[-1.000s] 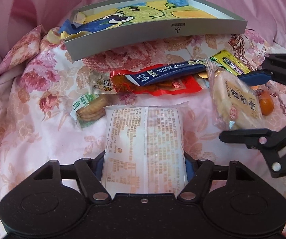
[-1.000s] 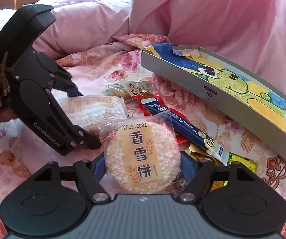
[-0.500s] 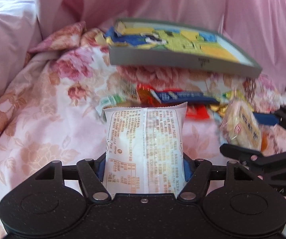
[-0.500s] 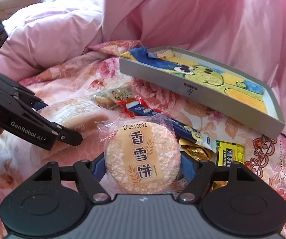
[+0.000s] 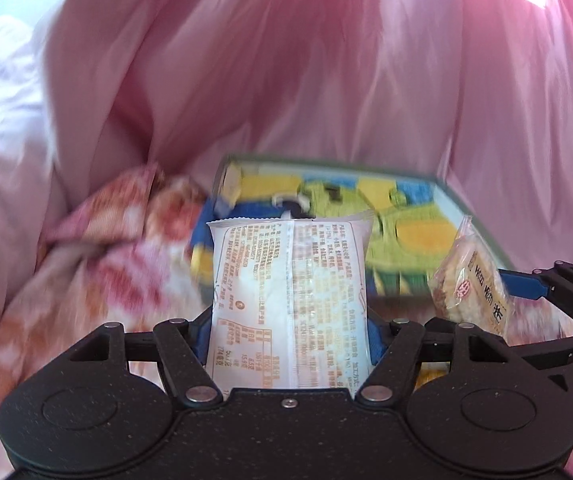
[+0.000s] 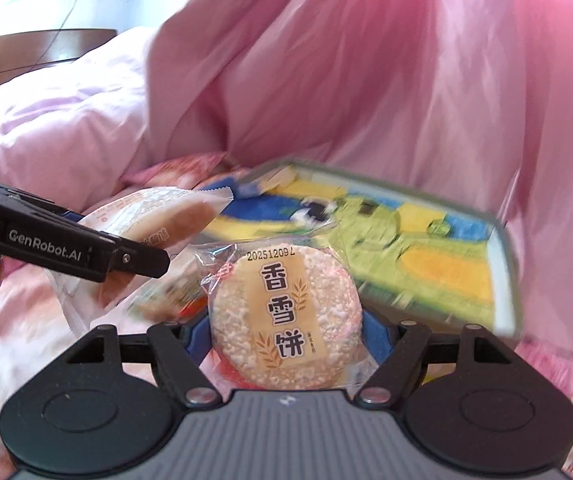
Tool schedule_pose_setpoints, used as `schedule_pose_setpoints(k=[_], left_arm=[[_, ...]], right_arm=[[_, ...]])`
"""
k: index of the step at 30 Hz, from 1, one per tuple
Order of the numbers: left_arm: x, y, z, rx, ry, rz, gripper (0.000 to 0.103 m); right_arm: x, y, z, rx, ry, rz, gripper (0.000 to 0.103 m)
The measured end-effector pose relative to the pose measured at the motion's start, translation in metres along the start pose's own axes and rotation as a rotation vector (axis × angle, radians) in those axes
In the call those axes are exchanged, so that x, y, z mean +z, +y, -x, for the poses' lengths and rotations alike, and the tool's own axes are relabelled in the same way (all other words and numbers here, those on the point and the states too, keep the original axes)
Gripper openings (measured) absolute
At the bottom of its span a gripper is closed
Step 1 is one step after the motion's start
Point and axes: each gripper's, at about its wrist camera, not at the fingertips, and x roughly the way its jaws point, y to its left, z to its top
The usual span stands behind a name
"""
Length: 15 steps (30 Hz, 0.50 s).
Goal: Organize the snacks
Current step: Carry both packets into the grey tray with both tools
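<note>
My left gripper [image 5: 289, 312] is shut on a white bread packet [image 5: 286, 280] with orange print and holds it in the air, just short of the grey tray [image 5: 482, 236] with a cartoon picture on its floor. My right gripper [image 6: 284, 320] is shut on a round rice cracker packet [image 6: 282, 312] and holds it up in front of the same tray [image 6: 506, 264]. In the right wrist view the left gripper [image 6: 126, 258] and its bread packet [image 6: 166, 216] are at the left. In the left wrist view the rice cracker [image 5: 474, 284] is at the right.
A pink quilt [image 5: 326, 80] rises behind the tray. The flowered bedspread [image 5: 98, 280] lies below and to the left. A wooden piece of furniture [image 6: 38, 52] shows at the far left of the right wrist view.
Both grippers have lifted their packets off the bedspread and moved forward toward the tray. The loose snacks on the bedspread have dropped out of sight.
</note>
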Motion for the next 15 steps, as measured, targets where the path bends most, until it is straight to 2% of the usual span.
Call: schedule_pose_setpoints(k=[7, 15], left_arm=[[0.057, -0.007, -0.056, 0.013, -0.035, -0.002, 0.069], [0.082, -0.010, -0.113, 0.027, -0.013, 0.026, 0.069]], right_arm=[[0.051, -0.042, -0.044, -0.051, -0.017, -0.044, 0.078], [0.056, -0.072, -0.097, -0.112, 0.015, -0.107, 0.078]])
